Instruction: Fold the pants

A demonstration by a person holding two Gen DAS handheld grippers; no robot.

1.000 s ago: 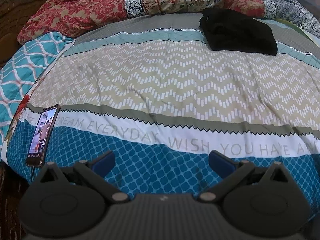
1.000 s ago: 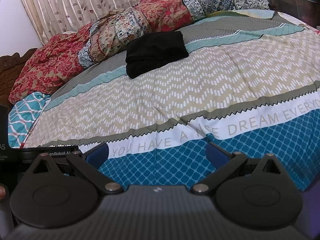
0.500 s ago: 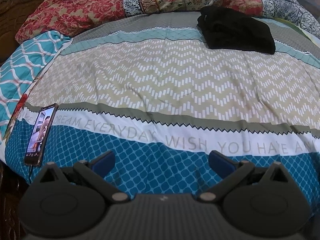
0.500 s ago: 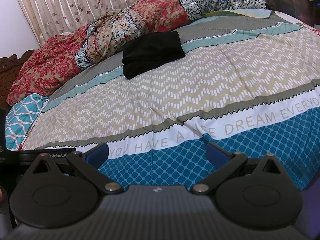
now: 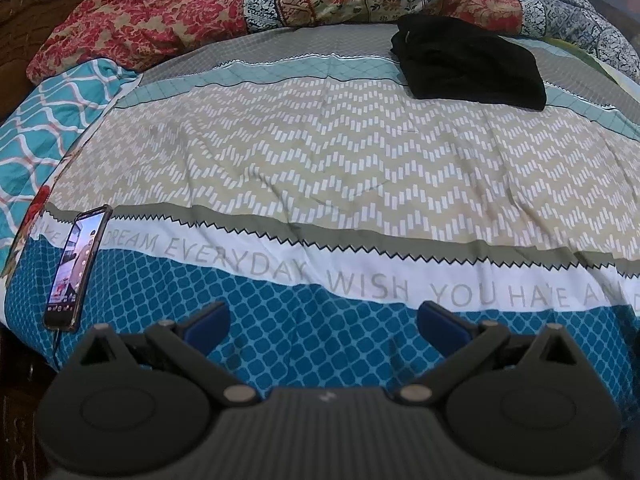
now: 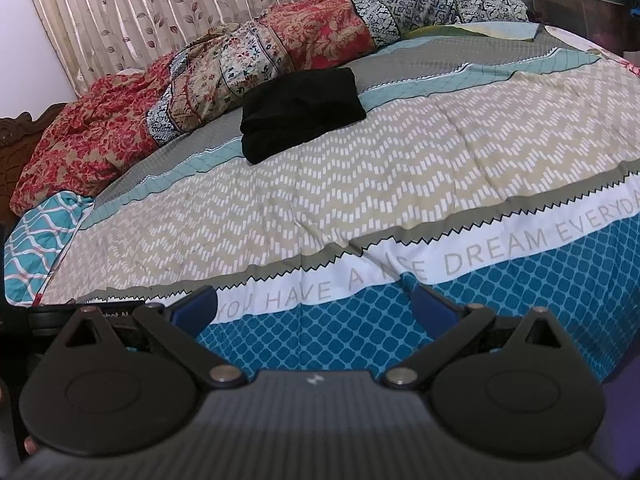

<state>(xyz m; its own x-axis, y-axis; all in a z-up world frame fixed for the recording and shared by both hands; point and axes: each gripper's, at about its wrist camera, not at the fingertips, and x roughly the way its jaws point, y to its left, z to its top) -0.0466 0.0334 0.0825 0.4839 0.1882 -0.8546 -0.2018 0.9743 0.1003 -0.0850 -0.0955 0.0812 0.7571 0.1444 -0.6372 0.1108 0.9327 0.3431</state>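
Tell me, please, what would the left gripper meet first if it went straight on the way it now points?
Probably the bedspread itself: the open left gripper points over its blue band, nothing between. The black pants lie farther, right of that line; depth is unclear.

bedspread (image 5: pixel 320 168): covers the bed; beige chevron band, white lettered strip, blue lattice edge
phone (image 5: pixel 76 268): lies at the bed's near left edge, screen lit, cable at its near end
floral quilt (image 5: pixel 280 0): bunched along the far side
curtain (image 6: pixel 160 4): leaf print, behind the bed
headboard (image 6: pixel 24 128): carved dark wood, far left
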